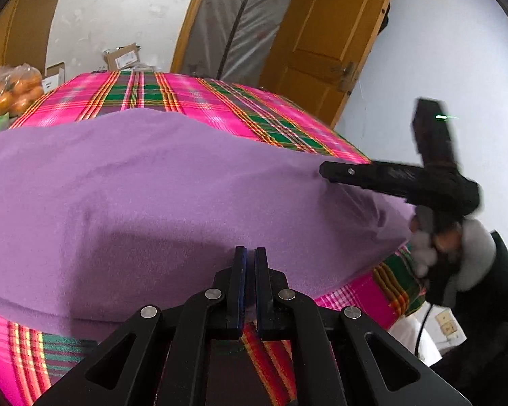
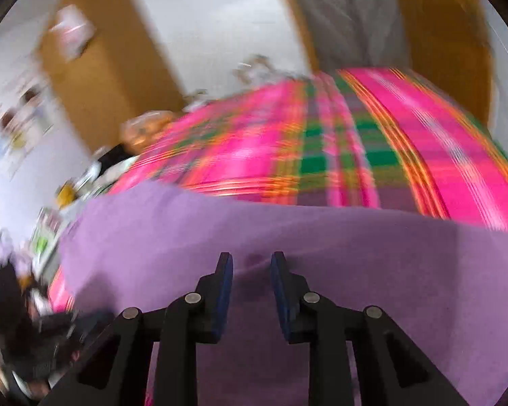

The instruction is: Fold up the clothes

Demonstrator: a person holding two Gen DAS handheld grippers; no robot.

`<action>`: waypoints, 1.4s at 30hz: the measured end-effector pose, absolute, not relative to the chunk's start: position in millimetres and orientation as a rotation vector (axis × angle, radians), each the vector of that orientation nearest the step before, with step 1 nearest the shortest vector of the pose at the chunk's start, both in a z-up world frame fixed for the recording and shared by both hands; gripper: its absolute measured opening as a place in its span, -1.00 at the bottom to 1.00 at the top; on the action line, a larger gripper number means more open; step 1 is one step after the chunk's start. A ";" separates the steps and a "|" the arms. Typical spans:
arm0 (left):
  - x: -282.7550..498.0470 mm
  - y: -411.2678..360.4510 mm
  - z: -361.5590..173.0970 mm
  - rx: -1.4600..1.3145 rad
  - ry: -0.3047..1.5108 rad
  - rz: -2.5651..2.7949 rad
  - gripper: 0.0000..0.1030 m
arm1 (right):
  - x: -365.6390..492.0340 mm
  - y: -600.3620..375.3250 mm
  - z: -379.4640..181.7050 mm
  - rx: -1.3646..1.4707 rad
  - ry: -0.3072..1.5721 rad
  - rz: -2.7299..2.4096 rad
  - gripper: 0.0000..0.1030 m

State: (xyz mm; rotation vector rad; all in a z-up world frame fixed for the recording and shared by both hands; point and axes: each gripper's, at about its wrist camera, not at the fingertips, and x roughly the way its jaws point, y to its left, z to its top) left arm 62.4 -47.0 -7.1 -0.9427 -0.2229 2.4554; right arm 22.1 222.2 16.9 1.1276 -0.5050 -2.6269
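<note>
Bag of oranges (image 1: pixel 12 93) at the plaid bedspread's (image 1: pixel 199 96) far-left corner — left gripper (image 1: pixel 250 267) pinches the purple garment's (image 1: pixel 152 182) near edge; right gripper (image 2: pixel 251 264) parted over it, no clamp.

Light: bright, even, soft daylight.
Shadow: dark patch on purple cloth (image 1: pixel 159 243) ahead of the left claw (image 1: pixel 250 257).
Blur: right wrist view smeared (left view sharp).
Edges: fisheye bending, black corners.

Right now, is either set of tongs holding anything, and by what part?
The left tongs pinch the purple cloth at its near edge. The right tongs stand apart over the cloth; no grip shows.
</note>
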 end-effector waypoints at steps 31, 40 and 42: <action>65.3 -45.9 -7.7 -0.932 -0.215 2.473 -0.92 | 112.1 321.3 8.8 0.946 -0.753 -2.755 -0.77; 66.3 -44.0 -7.9 -0.930 -0.213 2.481 -0.93 | 38.2 350.2 -17.9 1.107 -1.233 -2.601 -0.94; 66.9 -44.0 -8.2 -0.928 -0.211 2.481 -0.93 | 48.8 364.0 -16.5 1.069 -1.266 -2.642 -0.91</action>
